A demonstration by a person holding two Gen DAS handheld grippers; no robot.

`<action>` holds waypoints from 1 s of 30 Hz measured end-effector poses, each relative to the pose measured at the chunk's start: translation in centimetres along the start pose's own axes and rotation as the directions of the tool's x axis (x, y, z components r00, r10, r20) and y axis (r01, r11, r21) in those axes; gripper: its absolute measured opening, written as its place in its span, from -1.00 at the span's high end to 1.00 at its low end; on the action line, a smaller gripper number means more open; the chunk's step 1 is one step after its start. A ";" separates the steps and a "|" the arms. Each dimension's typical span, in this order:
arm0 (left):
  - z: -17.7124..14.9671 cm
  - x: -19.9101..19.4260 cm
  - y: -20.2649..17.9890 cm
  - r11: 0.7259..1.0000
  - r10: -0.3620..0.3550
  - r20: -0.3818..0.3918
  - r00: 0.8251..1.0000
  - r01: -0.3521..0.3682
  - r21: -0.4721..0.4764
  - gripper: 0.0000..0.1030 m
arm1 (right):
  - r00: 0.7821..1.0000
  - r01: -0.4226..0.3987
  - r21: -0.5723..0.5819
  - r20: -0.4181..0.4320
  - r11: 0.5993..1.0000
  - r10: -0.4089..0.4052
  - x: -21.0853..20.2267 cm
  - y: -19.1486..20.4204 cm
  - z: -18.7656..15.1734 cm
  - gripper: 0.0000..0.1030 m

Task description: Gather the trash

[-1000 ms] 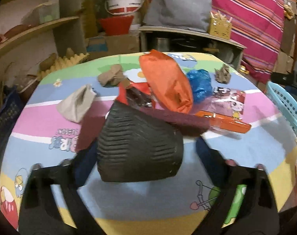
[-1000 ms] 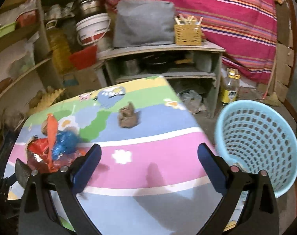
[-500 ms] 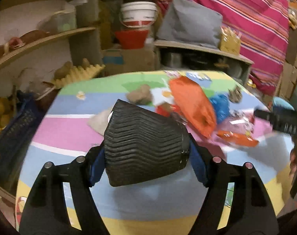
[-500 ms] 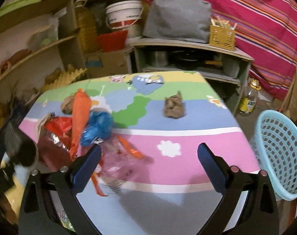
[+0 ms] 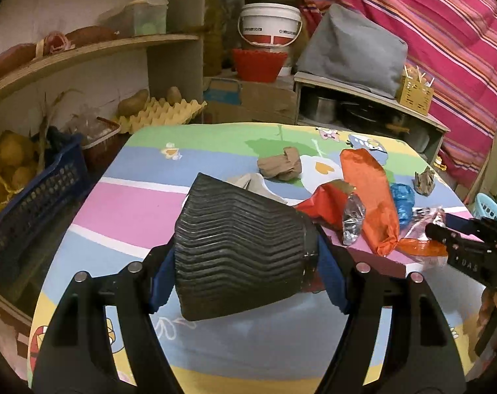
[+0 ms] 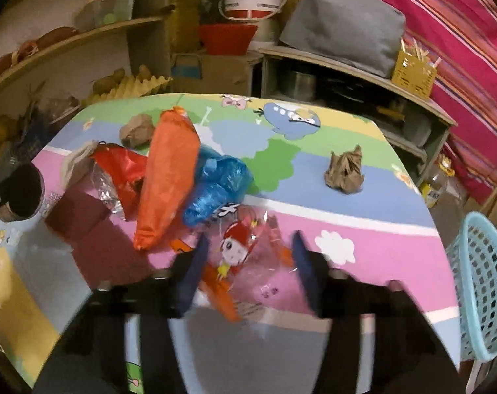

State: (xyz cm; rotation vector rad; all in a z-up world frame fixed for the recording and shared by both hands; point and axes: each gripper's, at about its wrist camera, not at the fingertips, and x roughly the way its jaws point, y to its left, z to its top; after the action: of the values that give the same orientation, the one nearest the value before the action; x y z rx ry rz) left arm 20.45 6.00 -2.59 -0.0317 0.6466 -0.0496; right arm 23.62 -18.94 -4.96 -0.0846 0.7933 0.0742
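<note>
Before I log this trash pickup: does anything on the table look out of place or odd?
Mostly expected litter: wrappers heaped mid-table, such as the orange bag and blue bag, and one crumpled brown paper lying apart. The odd item is the black ribbed cup, tipped sideways in the left tool.

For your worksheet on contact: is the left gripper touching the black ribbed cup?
Touching. The left wrist view shows the left gripper with both blue jaws pressed against the sides of the black ribbed cup, held above the table.

Behind my table: white bucket (image 5: 269, 24) stacked above red bowl (image 5: 259, 64), grey cushion (image 6: 341, 23) on low shelf, yellow egg tray (image 5: 159, 115) left.
</note>
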 end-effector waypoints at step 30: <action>4.2 -3.3 -13.2 0.990 -0.120 0.123 0.985 0.109 0.094 -0.40 | 0.960 0.162 0.291 0.174 0.943 -0.218 -9.6 -20.2 -1.8 0.97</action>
State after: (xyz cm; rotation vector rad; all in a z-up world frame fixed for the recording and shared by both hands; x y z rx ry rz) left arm 19.84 -6.96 3.35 0.0118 0.5134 -0.1858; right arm 17.60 -39.51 1.63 0.1079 0.5802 -0.2094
